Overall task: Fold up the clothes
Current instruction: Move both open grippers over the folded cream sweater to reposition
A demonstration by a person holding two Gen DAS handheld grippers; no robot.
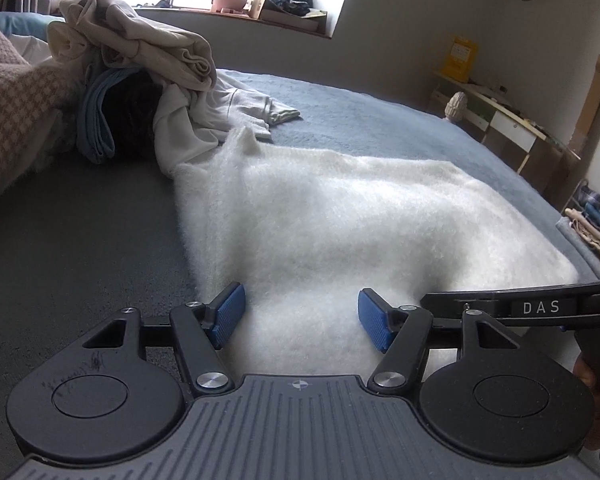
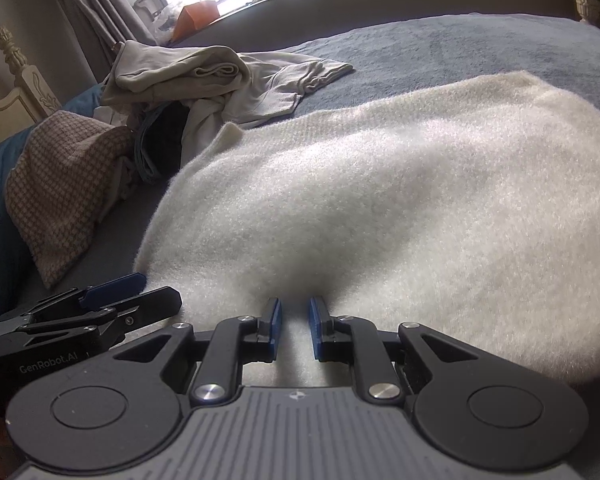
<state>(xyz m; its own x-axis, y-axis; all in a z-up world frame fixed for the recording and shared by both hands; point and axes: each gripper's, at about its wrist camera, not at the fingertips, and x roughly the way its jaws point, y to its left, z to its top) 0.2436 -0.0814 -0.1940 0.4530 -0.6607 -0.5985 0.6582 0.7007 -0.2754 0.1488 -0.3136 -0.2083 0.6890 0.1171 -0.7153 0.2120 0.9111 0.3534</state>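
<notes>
White fuzzy sweater (image 1: pixel 340 216) lies spread flat on the blue-grey bed (image 1: pixel 380 120), its near hem under both grippers. To the left sit a houndstooth-knit cushion (image 1: pixel 16 112) and a heap of unfolded clothes (image 1: pixel 148 60): smooth beige cotton, a blue folded piece, something dark beneath. One corner of the sweater touches that heap, so a hard pull on the hem could drag loose garments along or leave the far edge snagged. Left gripper (image 1: pixel 302 318): fingers stand well apart over the hem, ribbed blue pads not pressing on the knit; nothing is gripped on this side. Right gripper (image 2: pixel 294 328): fingers drawn close together with a narrow ridge of white fabric pinched up between them, so it appears clamped on the hem. Judgement: with only one side held, lifting now would skew the fold and bunch the cloth toward the right. The knit is thick, hairy, soft and stretchy; a shallow pinch may catch only fluff and slip. The bedcover is a matte, short-pile weave that may cling to the sweater.
</notes>
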